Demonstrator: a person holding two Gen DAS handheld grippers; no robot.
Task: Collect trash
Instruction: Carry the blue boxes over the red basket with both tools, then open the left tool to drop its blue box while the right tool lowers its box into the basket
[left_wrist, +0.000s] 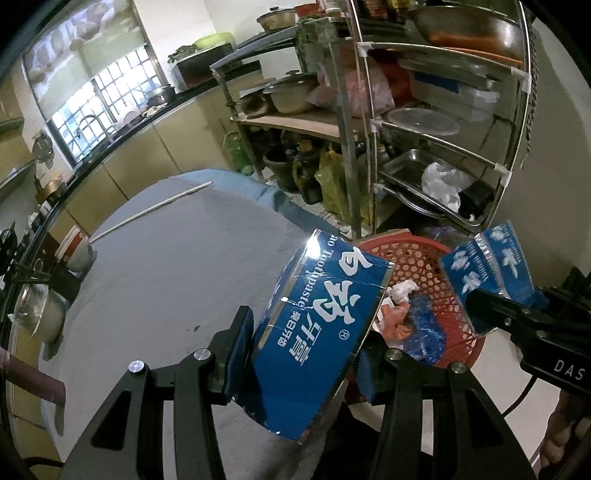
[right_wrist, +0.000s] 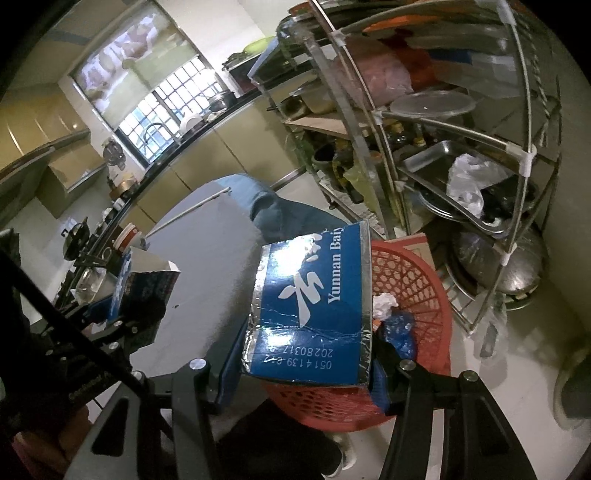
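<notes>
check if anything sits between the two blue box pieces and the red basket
Nothing visible does. The left gripper holds its toothpaste box piece at the rim of the open red basket, and the right gripper holds its own box piece over that rim. Only crumpled trash lies inside.

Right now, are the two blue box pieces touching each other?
Apart. The left wrist view shows red basket between the left gripper's toothpaste box piece and the right gripper's piece.
</notes>
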